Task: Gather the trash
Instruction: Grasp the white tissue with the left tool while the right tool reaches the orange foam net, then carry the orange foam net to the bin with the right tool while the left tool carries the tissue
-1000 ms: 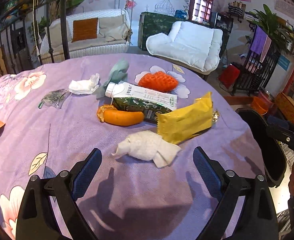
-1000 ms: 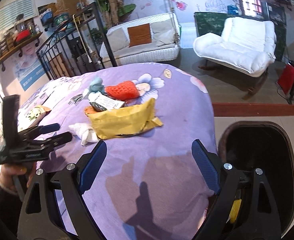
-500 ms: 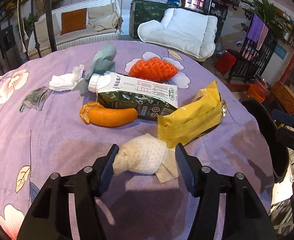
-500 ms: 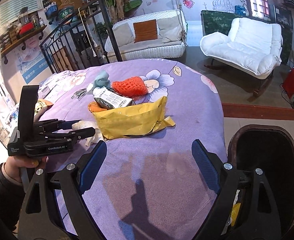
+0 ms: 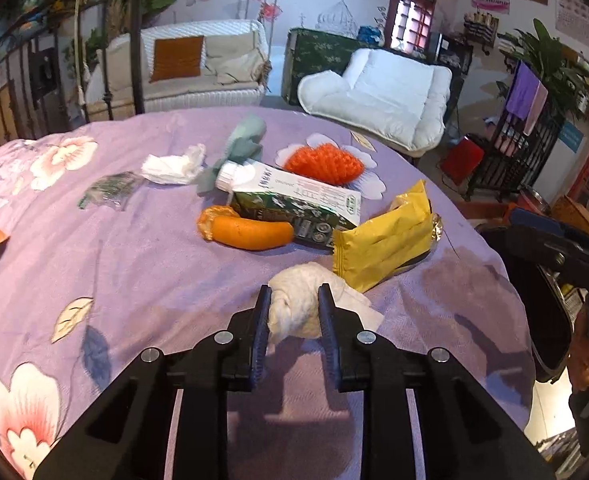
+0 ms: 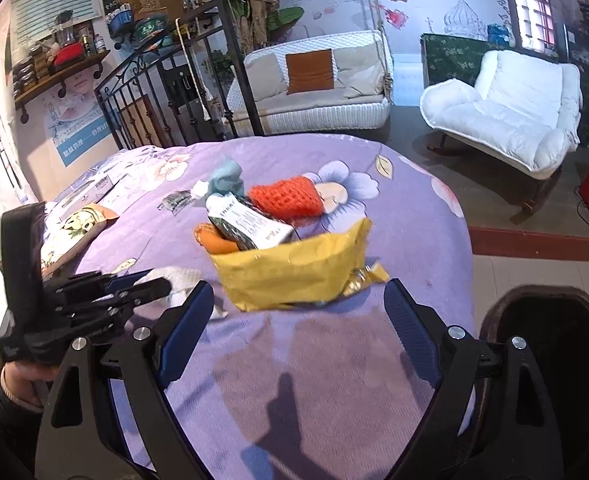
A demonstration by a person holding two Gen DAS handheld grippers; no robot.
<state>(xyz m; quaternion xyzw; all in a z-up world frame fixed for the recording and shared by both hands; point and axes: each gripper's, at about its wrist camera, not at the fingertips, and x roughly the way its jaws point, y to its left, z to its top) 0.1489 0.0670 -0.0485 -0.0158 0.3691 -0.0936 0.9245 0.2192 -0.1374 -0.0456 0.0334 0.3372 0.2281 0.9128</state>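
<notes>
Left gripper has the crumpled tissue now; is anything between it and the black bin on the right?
Nothing visible blocks it. The left gripper holds the crumpled tissue; the yellow wrapper lies just beyond it, touching it. The black bin sits open past the table edge.

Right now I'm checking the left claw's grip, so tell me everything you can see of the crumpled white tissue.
The crumpled white tissue is a soft, wrinkled paper wad lying on the purple floral tablecloth. The left claw is shut on its near end, fingers pressing both sides. A flat corner sticks out rightward, and its far side meets the yellow snack packet.
</notes>
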